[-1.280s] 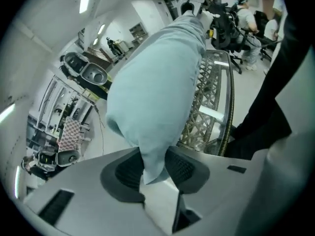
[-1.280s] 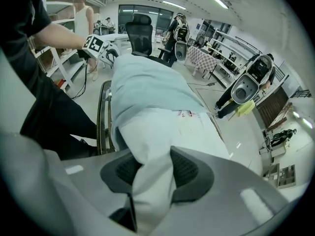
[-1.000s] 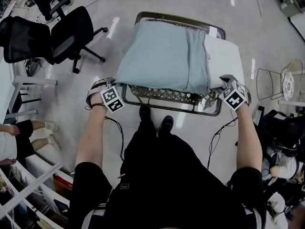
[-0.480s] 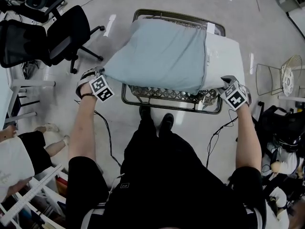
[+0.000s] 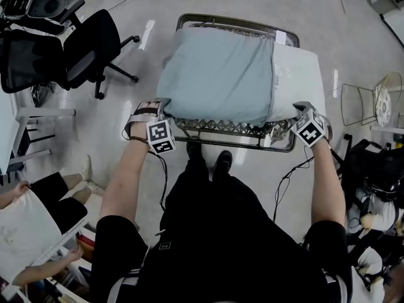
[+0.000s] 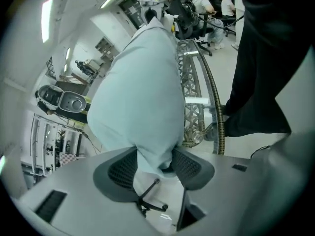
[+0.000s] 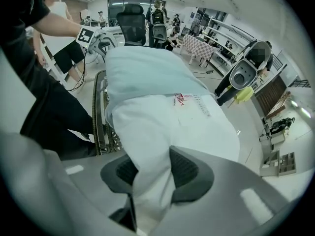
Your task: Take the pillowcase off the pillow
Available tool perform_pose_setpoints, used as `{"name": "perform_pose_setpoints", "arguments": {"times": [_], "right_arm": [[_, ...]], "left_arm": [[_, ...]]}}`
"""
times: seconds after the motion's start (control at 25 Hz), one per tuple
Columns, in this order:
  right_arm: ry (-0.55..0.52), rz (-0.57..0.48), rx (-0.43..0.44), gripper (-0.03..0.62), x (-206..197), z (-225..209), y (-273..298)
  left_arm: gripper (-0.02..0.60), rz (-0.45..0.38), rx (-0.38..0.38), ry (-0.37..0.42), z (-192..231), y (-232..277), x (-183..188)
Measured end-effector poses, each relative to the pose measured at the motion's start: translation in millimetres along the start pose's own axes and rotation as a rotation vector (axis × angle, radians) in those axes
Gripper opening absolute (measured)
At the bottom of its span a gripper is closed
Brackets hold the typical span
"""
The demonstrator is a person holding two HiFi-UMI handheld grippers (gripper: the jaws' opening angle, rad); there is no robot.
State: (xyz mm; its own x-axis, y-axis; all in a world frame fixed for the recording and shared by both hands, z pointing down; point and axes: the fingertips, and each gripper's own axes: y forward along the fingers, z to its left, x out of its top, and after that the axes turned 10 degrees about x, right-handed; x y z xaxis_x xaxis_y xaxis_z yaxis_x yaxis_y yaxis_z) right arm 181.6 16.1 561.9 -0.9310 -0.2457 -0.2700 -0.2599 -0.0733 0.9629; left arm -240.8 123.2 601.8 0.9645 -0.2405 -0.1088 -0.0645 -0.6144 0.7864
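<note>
A light blue pillowcase (image 5: pixel 218 74) covers most of a white pillow (image 5: pixel 297 74), whose bare right end sticks out. Both lie on a metal wire rack (image 5: pixel 233 128). My left gripper (image 5: pixel 156 108) is at the pillow's near left corner. In the left gripper view (image 6: pixel 153 167) its jaws have just been opening, and the blue corner (image 6: pixel 142 107) still hangs between the spread pads. My right gripper (image 5: pixel 297 108) is at the near right corner. In the right gripper view (image 7: pixel 150 168) it is shut on the bare white pillow (image 7: pixel 167 127).
Black office chairs (image 5: pixel 88 40) stand to the left of the rack. Someone sits at the lower left (image 5: pixel 38 213). A wire chair (image 5: pixel 372 106) and dark bags (image 5: pixel 379 175) are at the right. Cables trail from both grippers beside my legs.
My left gripper swung out left with the blue corner, then came back right to the pillow's near left corner. The corner no longer stretches leftward. My right gripper has stayed put.
</note>
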Motion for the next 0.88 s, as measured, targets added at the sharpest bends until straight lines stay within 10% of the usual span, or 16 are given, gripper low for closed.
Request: {"name": "perform_pose_setpoints", "arguments": {"times": [0.24, 0.4, 0.88], "right_arm": [[-0.007, 0.011, 0.002, 0.167, -6.8, 2.9, 4.8], [-0.006, 0.016, 0.001, 0.167, -8.9, -1.6, 3.4], [0.036, -0.038, 0.034, 0.161, -7.9, 12.8, 0.1]], "left_arm": [[0.012, 0.061, -0.016, 0.145, -8.8, 7.7, -25.4], [0.008, 0.062, 0.011, 0.044, 1.8, 6.4, -40.3], [0.006, 0.161, 0.096, 0.123, 41.5, 30.8, -91.2]]}}
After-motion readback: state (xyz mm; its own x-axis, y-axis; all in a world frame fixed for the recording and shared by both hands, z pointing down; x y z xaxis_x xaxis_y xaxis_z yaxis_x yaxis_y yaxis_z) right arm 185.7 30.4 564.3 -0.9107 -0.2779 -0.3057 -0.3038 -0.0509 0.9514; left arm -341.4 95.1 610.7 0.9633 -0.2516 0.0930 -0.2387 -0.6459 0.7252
